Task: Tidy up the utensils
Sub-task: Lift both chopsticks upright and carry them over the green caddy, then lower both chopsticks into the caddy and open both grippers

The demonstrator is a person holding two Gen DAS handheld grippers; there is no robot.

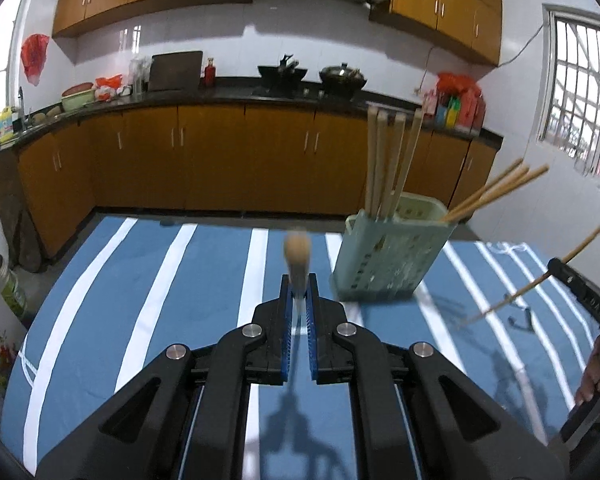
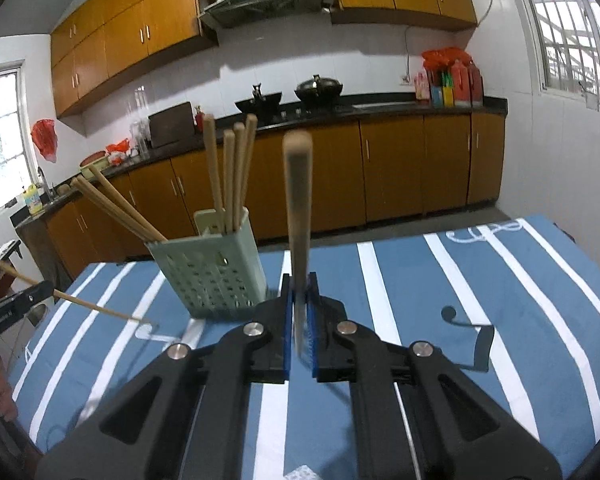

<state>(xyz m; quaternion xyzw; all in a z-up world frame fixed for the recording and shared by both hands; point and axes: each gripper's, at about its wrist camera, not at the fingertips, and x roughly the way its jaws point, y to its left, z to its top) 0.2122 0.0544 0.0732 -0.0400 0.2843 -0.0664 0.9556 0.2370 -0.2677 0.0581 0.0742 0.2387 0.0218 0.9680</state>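
The left gripper [image 1: 299, 280] has its blue-padded jaws clamped narrow on a slim wooden-handled utensil [image 1: 297, 254], whose rounded handle end points away toward twelve o'clock, blurred; which kind of utensil it is cannot be told. In the right wrist view the same piece shows at nine o'clock as a thin wooden stick with a pale metal end [image 2: 100, 309], slanting over the cloth.

The right gripper [image 2: 299, 280] likewise has its jaws pressed tight on a long wooden-handled utensil [image 2: 298, 200], the handle rising toward twelve o'clock and a metal part running back between the pads. From the left wrist view this gripper sits at three o'clock, with its thin utensil [image 1: 536, 280] crossing it on a slant and a hand [image 1: 598, 368] gripping below.

Just beyond both grippers stands a pale green perforated plastic utensil holder [image 1: 384, 260], at one o'clock from the left jaws and at eleven o'clock from the right. Four upright wooden chopsticks [image 1: 388, 160] stand in one compartment; three more wooden chopsticks [image 1: 496, 192] lean outward from the other.

The holder rests on a worktop covered by a blue cloth with white stripes [image 1: 204, 280]. Behind it run orange-brown kitchen cabinets [image 1: 204, 160] under a dark counter.
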